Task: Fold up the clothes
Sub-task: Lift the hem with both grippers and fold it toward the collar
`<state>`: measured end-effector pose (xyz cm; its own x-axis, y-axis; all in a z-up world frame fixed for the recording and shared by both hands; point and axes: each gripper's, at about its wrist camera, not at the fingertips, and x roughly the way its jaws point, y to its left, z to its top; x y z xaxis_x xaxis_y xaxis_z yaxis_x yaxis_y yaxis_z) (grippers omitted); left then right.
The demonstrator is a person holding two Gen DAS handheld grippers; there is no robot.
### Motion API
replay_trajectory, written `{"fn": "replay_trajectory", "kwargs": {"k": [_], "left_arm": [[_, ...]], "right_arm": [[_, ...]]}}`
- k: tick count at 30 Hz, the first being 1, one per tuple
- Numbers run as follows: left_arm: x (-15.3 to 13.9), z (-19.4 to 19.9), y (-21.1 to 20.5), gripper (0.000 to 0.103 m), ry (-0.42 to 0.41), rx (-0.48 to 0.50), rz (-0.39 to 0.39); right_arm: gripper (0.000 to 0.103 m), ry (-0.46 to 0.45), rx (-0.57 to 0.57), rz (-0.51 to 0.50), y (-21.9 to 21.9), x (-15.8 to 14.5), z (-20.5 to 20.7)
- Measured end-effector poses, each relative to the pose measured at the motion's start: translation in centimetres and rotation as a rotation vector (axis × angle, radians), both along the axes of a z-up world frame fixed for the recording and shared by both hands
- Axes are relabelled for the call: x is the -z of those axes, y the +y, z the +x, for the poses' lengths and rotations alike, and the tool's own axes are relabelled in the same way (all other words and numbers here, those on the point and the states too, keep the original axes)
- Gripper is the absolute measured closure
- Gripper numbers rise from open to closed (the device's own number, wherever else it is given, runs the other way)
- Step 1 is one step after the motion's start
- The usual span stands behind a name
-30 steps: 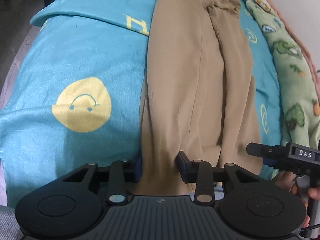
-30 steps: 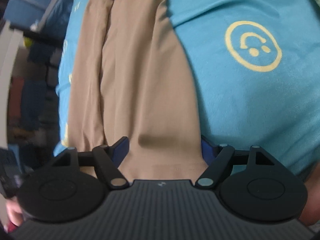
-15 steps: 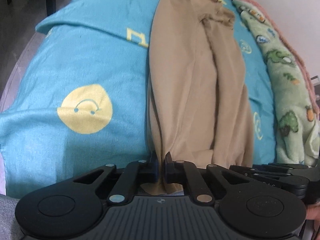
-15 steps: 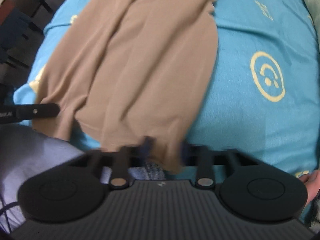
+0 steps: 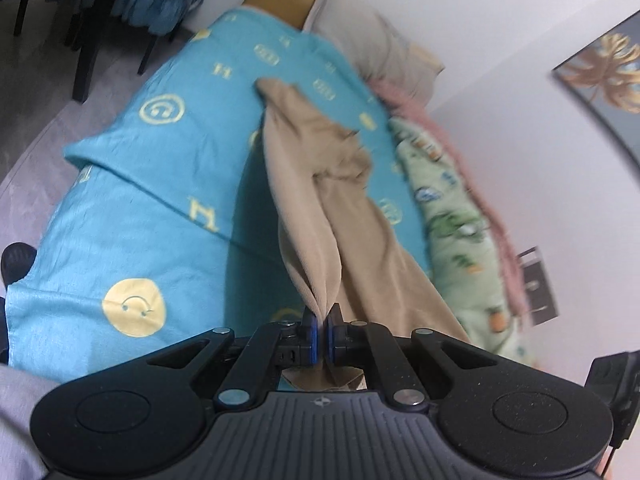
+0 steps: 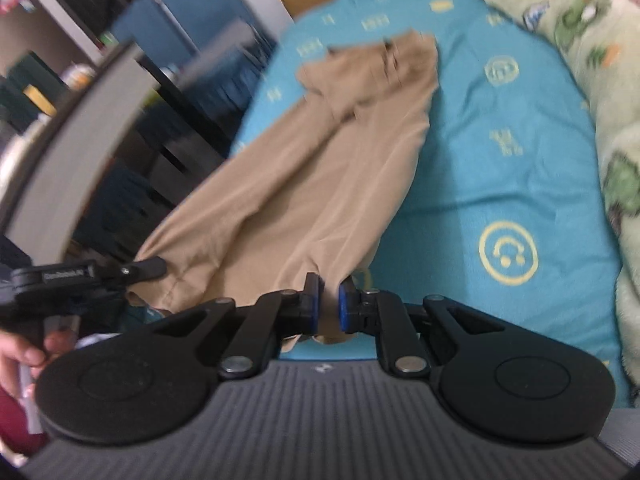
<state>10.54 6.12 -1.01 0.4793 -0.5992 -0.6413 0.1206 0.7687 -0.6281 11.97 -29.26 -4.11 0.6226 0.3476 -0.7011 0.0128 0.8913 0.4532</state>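
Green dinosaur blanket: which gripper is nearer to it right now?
Right, as far as I can judge. The right gripper, shut on the tan trousers, holds the hem on the side toward the green dinosaur blanket. The left gripper clamps the hem on the far side.

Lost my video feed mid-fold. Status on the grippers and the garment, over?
Left gripper shut on tan trousers, right gripper closing on them. Near end lifted, far end on blue bedsheet. Green blanket alongside, nothing blocking.

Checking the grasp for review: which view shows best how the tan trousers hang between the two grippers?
The right wrist view: tan trousers span right gripper and left gripper. The left wrist view shows one pinched leg.
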Motion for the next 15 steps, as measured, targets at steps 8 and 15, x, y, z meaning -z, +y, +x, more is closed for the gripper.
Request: {"fn": "replay_trajectory", "kwargs": {"k": [8,15], "left_arm": [[-1.4,-9.2,1.3,0.099,0.010,-0.010,0.011],[-1.0,-8.5,0.7,0.099,0.022,-0.014,0.014]], "right_arm": [[0.091,-0.129,-0.019,0.032,-1.5,-2.1,-7.9],[0.091,-0.106,0.050,0.077,-3.1,-1.1,-7.9]]}}
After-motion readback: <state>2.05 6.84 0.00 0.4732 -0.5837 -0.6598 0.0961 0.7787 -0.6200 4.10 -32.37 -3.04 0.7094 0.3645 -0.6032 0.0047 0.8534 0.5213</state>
